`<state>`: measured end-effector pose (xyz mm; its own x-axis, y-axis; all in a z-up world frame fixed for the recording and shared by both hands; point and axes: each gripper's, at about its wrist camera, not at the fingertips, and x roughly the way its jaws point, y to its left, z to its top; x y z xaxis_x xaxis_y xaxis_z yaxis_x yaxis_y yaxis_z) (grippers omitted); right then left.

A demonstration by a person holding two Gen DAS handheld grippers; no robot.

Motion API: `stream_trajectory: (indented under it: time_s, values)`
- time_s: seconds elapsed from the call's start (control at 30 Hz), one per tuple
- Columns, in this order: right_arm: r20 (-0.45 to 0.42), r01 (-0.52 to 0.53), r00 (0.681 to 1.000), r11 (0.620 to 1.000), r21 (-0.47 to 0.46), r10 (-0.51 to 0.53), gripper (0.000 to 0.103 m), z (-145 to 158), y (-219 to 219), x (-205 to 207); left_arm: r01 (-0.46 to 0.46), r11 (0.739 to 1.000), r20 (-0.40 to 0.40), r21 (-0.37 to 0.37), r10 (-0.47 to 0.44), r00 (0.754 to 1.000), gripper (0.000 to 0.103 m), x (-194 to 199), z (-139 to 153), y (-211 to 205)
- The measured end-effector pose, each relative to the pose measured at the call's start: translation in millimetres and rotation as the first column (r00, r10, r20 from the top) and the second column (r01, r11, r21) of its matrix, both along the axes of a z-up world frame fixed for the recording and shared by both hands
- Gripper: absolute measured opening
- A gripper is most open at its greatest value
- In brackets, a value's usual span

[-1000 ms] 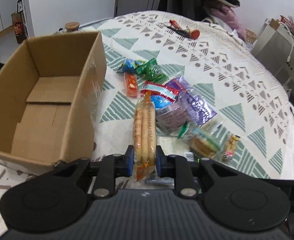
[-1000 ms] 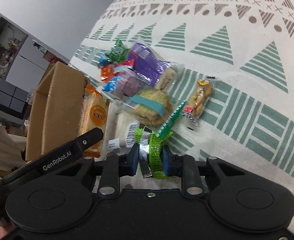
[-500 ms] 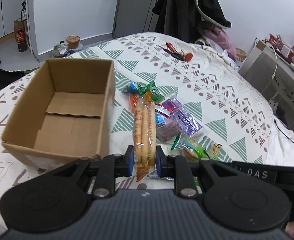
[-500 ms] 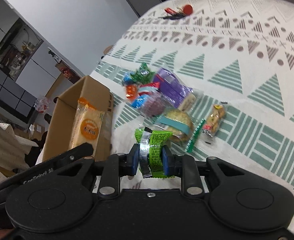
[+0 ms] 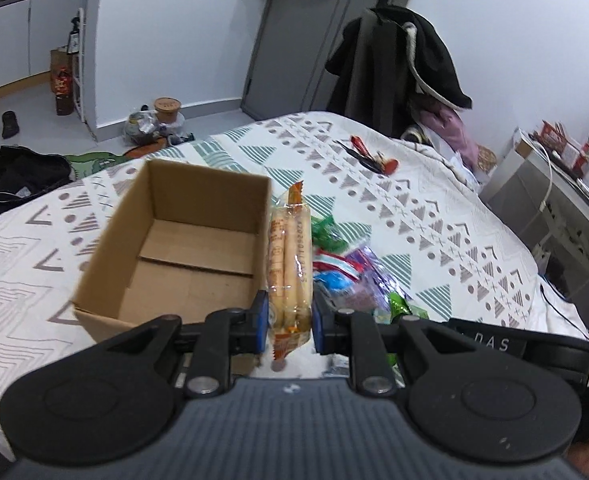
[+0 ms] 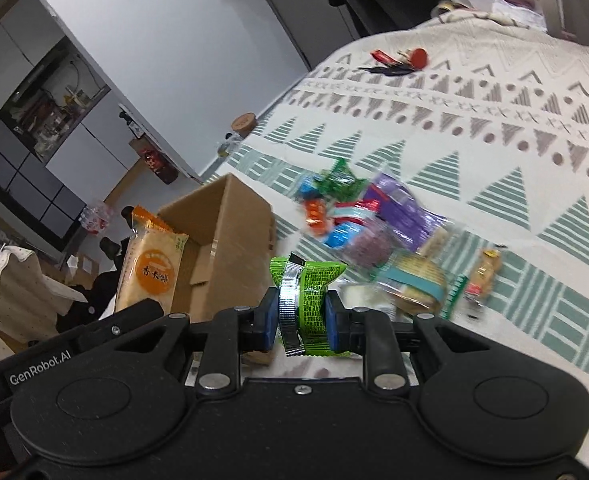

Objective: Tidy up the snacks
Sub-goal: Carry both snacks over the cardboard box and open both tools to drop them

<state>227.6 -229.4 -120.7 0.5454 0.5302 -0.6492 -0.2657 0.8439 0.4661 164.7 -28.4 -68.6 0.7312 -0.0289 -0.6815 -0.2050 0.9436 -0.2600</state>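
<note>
**Both grippers carry a snack above the bed**

The left gripper (image 5: 286, 320) is clamped on a long orange-ended packet of biscuit sticks (image 5: 288, 264), which stands up between the blue pads and is clear of the bed (image 5: 434, 216). The right gripper (image 6: 299, 318) is closed on a green snack packet (image 6: 310, 300) with a silver seam, also held off the cover.

The cardboard box (image 5: 182, 240) sits open on the patterned bedspread toward the bed's left edge, its flaps folded flat inside. In the left wrist view the biscuit packet shows just right of the box's right wall; whether it touches the wall cannot be told.

The remaining heap of snacks (image 6: 370, 224) lies on the bed just right of the box: green, blue, red and purple wrappers, a round cake in clear wrap, and a small packet of golden pieces (image 6: 482, 276) a little apart on the right. A bunch of keys with a red tag (image 5: 374, 158) lies well apart, toward the bed's far edge.
</note>
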Motion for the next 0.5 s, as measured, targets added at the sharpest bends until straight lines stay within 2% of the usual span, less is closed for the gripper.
stream_trajectory:
  time_s: [0.3,0.5]
  values:
    - [0.005,-0.039,0.999,0.999,0.006,0.039,0.024,2.3,38.8,9.2,-0.075,0.997,0.003,0.005,0.075,0.997,0.021,-1.8,2.6,47.5]
    - [0.000,-0.051,0.999,0.999,0.015,0.051,0.024,0.2,57.5,16.3,-0.091,0.996,-0.010,0.005,0.091,0.996,0.021,4.4,-2.9,74.0]
